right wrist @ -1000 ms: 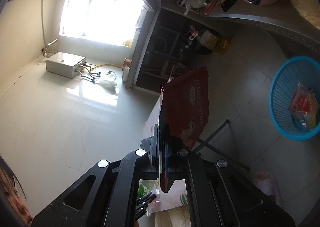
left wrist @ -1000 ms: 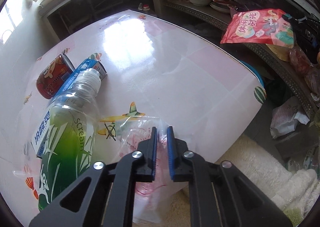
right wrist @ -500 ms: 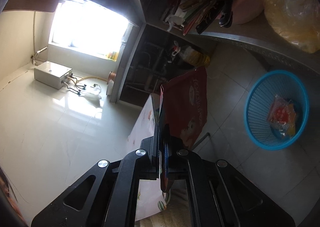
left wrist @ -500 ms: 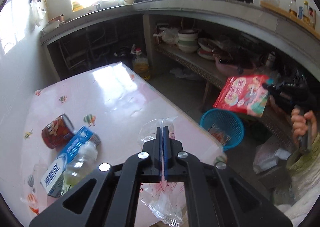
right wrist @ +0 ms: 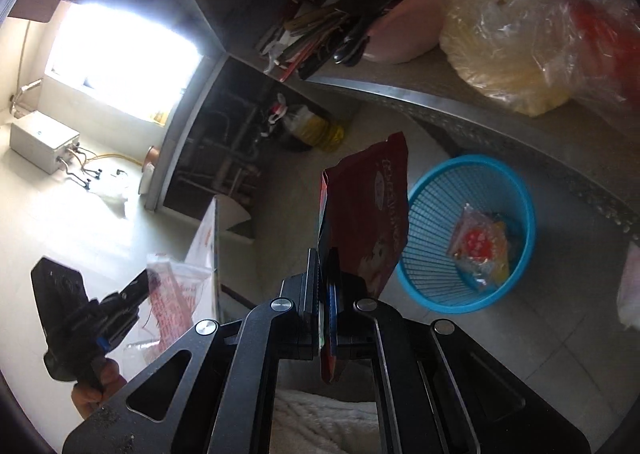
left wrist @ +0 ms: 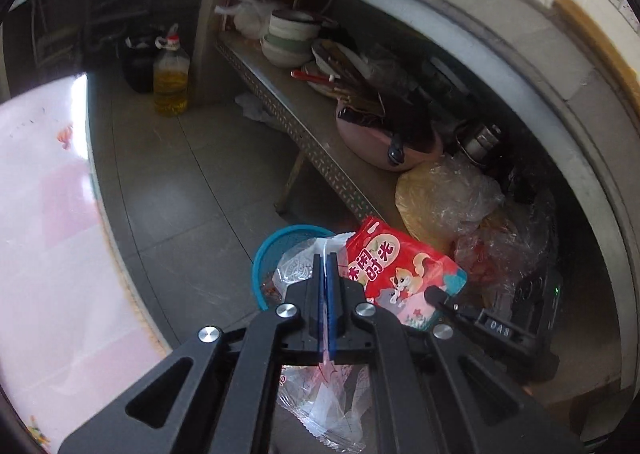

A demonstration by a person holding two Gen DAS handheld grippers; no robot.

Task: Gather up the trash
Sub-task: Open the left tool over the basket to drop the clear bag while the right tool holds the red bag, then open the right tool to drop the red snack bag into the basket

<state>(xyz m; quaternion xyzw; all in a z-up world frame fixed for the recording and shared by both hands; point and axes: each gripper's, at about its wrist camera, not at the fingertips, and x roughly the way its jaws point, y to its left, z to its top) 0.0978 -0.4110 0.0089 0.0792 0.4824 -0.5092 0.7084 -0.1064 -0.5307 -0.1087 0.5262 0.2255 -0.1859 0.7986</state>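
Note:
My left gripper is shut on a clear plastic bag with red print, held in the air over the blue trash basket. My right gripper is shut on a red snack bag, held just left of the blue basket, which holds a crumpled wrapper. In the left wrist view the red snack bag hangs from the right gripper beside my fingers. In the right wrist view the left gripper shows at the left with the clear bag.
The basket stands on a grey tiled floor under a metal shelf loaded with bowls, a pink pot and bagged goods. The pink table edge is at the left. An oil bottle stands behind.
My left gripper has swung off the table with the clear bag and now hangs over the basket. My right gripper has brought the red snack bag closer to the basket.

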